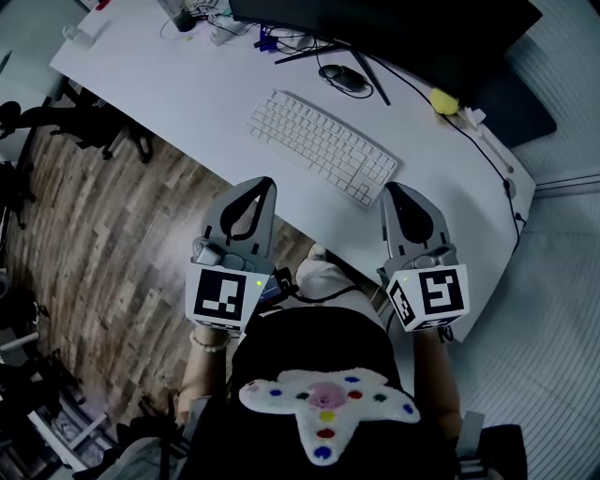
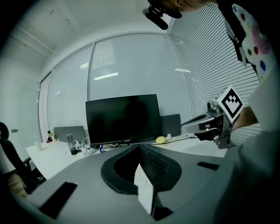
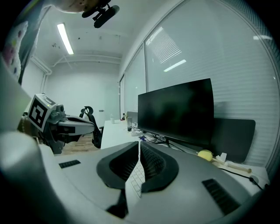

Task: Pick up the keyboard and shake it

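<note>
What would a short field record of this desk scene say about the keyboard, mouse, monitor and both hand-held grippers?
keyboard: white, flat on the desk, untouched
mouse: dark, beyond the keyboard
monitor: screen dark
left hand-held gripper: shut, empty, short of the keyboard
right hand-held gripper: shut, empty, short of the keyboard

No word, brand name or number could be read anywhere. The left gripper (image 1: 267, 184) and the right gripper (image 1: 388, 188) each bore a cube faced with black-and-white square markers (image 1: 226, 293), which were block patterns rather than letters or digits. The keys of the white keyboard (image 1: 322, 146) were too small for any legend to be made out. In the left gripper view the monitor (image 2: 122, 117) carried a tiny pale mark on its lower bezel, too small to read.
</note>
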